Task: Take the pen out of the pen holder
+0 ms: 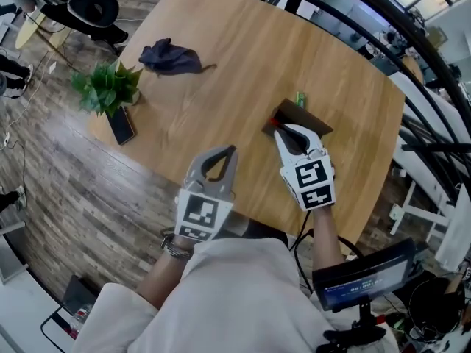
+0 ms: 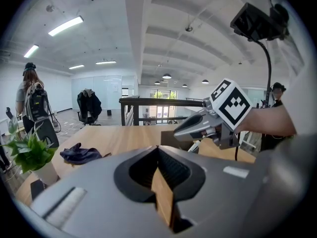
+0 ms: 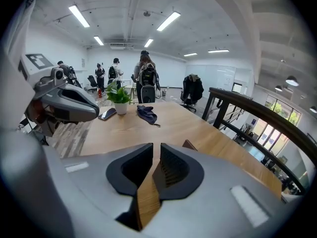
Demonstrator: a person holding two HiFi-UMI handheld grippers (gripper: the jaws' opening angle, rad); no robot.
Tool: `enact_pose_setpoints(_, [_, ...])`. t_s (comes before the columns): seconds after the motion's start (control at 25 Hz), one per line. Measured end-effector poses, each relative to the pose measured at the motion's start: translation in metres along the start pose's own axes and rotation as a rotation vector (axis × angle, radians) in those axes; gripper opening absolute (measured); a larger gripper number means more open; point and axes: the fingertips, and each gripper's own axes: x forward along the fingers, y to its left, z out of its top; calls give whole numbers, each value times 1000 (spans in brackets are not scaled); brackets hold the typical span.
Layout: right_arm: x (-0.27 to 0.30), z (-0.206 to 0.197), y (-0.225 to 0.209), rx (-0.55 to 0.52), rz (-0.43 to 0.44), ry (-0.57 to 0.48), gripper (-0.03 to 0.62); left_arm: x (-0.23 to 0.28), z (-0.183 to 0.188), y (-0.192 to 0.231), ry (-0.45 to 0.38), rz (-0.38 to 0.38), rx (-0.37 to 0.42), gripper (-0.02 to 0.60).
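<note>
the table [image 1: 235, 65] is the widest thing here, and the holder [image 1: 298, 115] sits on its right part, not far from the right edge, so we stand close behind it. left of the holder the wood lies bare for a long way. the plant [image 1: 109, 87], cloth [image 1: 171, 57] and phone [image 1: 121, 125] are all well apart from it, near the far-left rim, and should not get in the way of a lift.

the right gripper [image 1: 278, 129] hangs just over the holder's near-left corner, its fingers a thin slit apart with nothing between them. we judge it is lined up to reach in. the left gripper [image 1: 232, 151] waits left of the holder over bare wood, fingertips pressed together and empty, likely kept clear.

the pen [image 1: 274, 121] we take to be the small red end at the holder's near-left corner, just by the right gripper's tips. a green bit [image 1: 300, 98] shows at the holder's far edge, and we cannot tell what it is.
</note>
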Motion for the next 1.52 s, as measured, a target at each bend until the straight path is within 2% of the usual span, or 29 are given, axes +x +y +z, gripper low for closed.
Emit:
enact_pose_setpoints(0.36, [20,-10,0,-82,29,64,55,4,-4,8,27,24,-13,0])
enact_pose_setpoints(0.6, [32,-18,0,-96,47,105,58,6,-7,11,43,34,-26,0])
enact_pose_setpoints(0.96, [44,-35,-6,-192,19,181,58,13,-10,11,60,22,-35,0])
enact_pose_setpoints(1.52, [60,-43,-3,-280,27,222,58,17,-16,12,77,20,-43,0])
